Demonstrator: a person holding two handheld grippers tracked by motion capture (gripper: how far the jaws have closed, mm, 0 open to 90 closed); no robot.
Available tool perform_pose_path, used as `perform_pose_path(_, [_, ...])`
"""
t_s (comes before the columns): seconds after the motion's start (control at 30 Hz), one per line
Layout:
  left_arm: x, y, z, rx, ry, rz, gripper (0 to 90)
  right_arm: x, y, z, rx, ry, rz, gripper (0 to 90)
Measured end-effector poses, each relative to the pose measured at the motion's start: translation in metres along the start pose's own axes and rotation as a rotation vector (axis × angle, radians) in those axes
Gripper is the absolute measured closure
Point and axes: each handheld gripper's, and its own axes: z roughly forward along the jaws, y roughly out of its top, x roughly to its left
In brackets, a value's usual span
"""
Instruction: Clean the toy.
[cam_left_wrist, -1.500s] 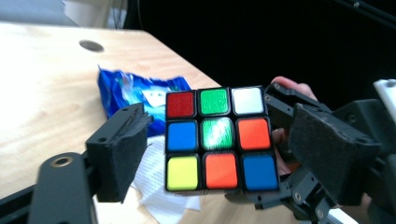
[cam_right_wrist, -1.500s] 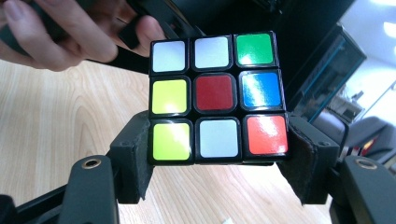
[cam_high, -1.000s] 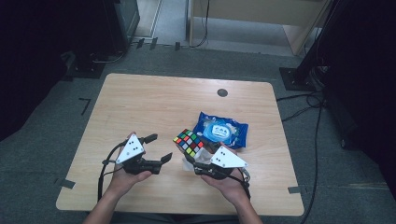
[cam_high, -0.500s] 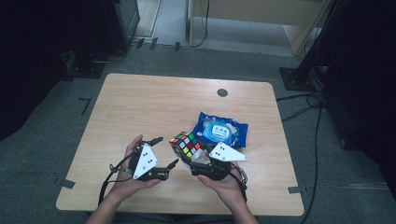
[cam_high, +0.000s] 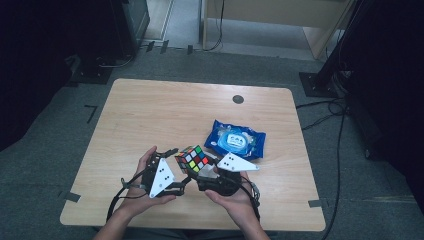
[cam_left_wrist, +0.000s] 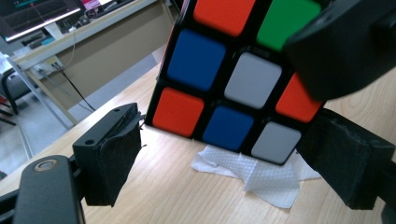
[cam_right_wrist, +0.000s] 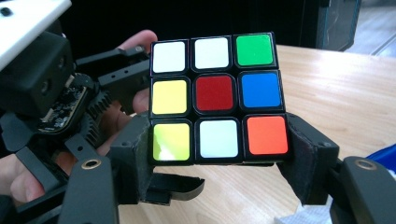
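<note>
Above the surface (cam_high: 150, 115), the right tool (cam_right_wrist: 219, 161) clamps the cube (cam_right_wrist: 217, 95) by its lowest layer; the left tool (cam_left_wrist: 224, 172), jaws wide, flanks its near edge.

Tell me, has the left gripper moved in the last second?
Yes. In the high view the left gripper has shifted rightward, away from the table's left edge, closing in on the Rubik's cube held by the right gripper.
</note>
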Motion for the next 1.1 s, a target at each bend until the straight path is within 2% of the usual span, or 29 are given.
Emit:
perform_pose_path(0.33, [-0.001,0.001,-0.001,-0.018,-0.018,0.002,18.0,0.001,-0.001,0.003,0.036,0.01,0.055,34.1])
perform_pose_path(0.47, [-0.004,0.0,0.0,-0.004,-0.008,0.037,22.5,0.002,0.0,0.004,0.049,0.012,0.078,34.1])
perform_pose_path(0.63, [-0.006,0.0,0.002,0.008,0.003,0.043,29.8,0.002,0.0,0.004,0.061,0.017,0.093,34.0])
perform_pose_path(0.8, [-0.007,0.0,0.001,0.017,0.007,0.053,32.2,-0.001,0.0,0.003,0.054,0.033,0.111,33.8])
perform_pose_path(0.93, [-0.005,-0.001,0.0,0.006,-0.014,0.032,34.0,-0.005,0.002,0.003,0.05,0.07,0.126,32.7])
perform_pose_path(1.0, [-0.001,-0.002,-0.001,-0.009,-0.025,-0.001,34.0,-0.007,0.005,0.0,0.043,0.085,0.115,29.9])
perform_pose_path(1.07, [0.003,-0.003,-0.001,-0.014,-0.023,-0.017,34.1,-0.009,0.009,-0.006,0.025,0.099,0.102,29.4])
perform_pose_path(1.1, [0.007,-0.005,-0.002,-0.019,-0.021,-0.038,34.1,-0.011,0.011,-0.009,0.007,0.11,0.1,29.2])
